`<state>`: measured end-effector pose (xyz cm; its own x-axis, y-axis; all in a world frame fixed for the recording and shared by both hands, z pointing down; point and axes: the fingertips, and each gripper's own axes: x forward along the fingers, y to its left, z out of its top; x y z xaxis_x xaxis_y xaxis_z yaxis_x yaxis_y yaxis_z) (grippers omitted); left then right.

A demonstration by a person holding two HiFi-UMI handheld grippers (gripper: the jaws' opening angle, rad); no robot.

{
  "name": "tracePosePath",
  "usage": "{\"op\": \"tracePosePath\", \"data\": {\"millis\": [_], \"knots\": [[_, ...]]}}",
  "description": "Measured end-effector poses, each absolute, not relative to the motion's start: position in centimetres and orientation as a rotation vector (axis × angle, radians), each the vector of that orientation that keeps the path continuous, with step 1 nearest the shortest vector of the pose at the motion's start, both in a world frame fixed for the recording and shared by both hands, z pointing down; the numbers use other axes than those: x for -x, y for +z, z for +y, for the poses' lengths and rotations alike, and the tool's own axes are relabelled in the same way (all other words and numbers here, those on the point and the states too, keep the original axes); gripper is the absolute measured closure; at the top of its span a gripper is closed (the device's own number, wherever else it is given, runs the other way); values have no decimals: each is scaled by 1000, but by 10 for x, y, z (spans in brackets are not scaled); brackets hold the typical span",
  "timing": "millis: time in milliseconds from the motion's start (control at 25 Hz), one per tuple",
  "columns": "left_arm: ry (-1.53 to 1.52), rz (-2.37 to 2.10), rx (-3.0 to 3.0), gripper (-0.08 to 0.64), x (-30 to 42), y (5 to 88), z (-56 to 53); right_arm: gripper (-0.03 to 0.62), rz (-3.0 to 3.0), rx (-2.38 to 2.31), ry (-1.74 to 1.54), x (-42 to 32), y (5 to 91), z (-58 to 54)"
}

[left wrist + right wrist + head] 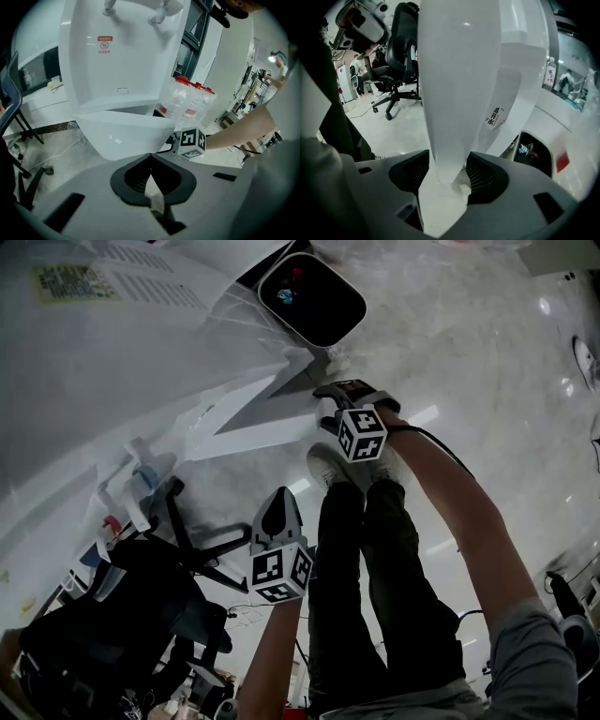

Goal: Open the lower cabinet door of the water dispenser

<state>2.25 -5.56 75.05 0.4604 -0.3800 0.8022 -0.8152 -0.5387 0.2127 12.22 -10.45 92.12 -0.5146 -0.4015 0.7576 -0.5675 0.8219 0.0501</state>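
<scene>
The right gripper (449,161) is being held with its jaws spread wide. The edge of the lower cabinet door (452,70) is standing between them, with the pads just beside it. The left gripper (150,159) is being held with its jaws together on nothing, apart from the door and angled down toward it.

The door's lower end is being hidden by the right gripper's own body, and the top of the water dispenser (122,56) is being cut off in the left gripper view. The door is being shown swung out from the dispenser. Behind it, small things are lying in the dark cabinet opening (530,149), too blurred to be named. Clear bottles (186,101) with red caps are being seen just beside the dispenser.

Both arms are being stretched forward and down, the right forearm (450,493) reaching farther than the left forearm (272,652).
</scene>
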Motion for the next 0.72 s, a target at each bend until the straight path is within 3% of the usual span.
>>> {"op": "tracePosePath", "data": {"millis": [80,720], "knots": [[953,-1012,-2097,552,-19,750,-49,400,-2179,-699,236,-121,919,-107],[910,-1103,-1956,552,1,734,-14,405,-2081,-762,371,-93,920,-71]]}}
